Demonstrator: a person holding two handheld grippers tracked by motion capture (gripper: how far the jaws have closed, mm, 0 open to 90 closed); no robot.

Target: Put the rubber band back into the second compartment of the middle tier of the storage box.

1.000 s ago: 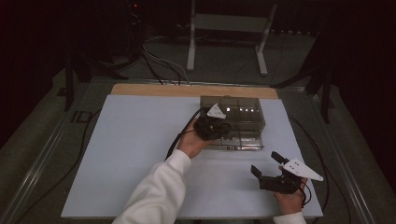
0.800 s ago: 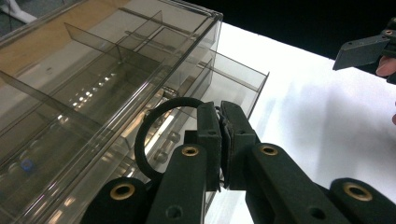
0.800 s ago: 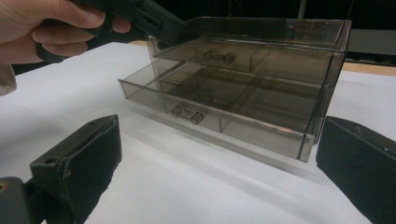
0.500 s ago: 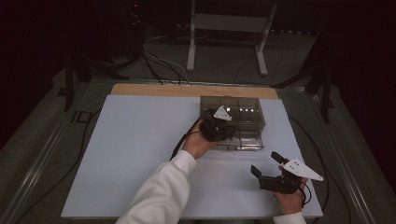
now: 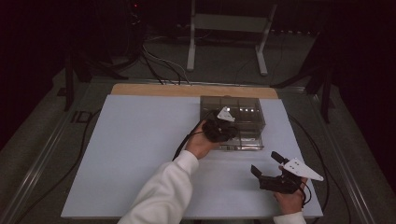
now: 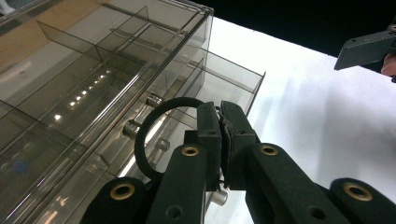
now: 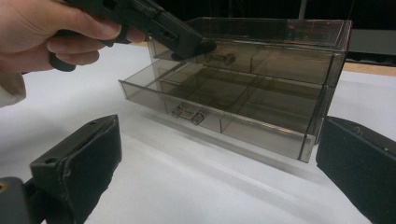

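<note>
A smoky clear drawer cabinet [image 5: 245, 112] [image 6: 93, 65] [image 7: 280, 56] stands at the table's far side. Its lower drawer [image 7: 210, 119] [image 5: 245, 143] is pulled out. My left gripper [image 5: 228, 128] [image 6: 219, 109] [image 7: 204, 46] hovers at the cabinet's front left, over the pulled-out drawer. Its jaws are shut, pinching a thin black ring [image 6: 144, 135] that loops out to one side. My right gripper [image 5: 266, 163] [image 7: 219, 161] rests low near the table's front right, open and holding nothing, pointing at the cabinet.
The white table top [image 5: 135, 154] has a wooden strip [image 5: 187, 90] along its far edge. A metal stand [image 5: 224, 28] and cables lie on the floor beyond. A cable [image 5: 182, 144] trails from the left gripper across the table.
The left hand has edged slightly right along the cabinet front, jaws still shut. The right hand has kept still.
</note>
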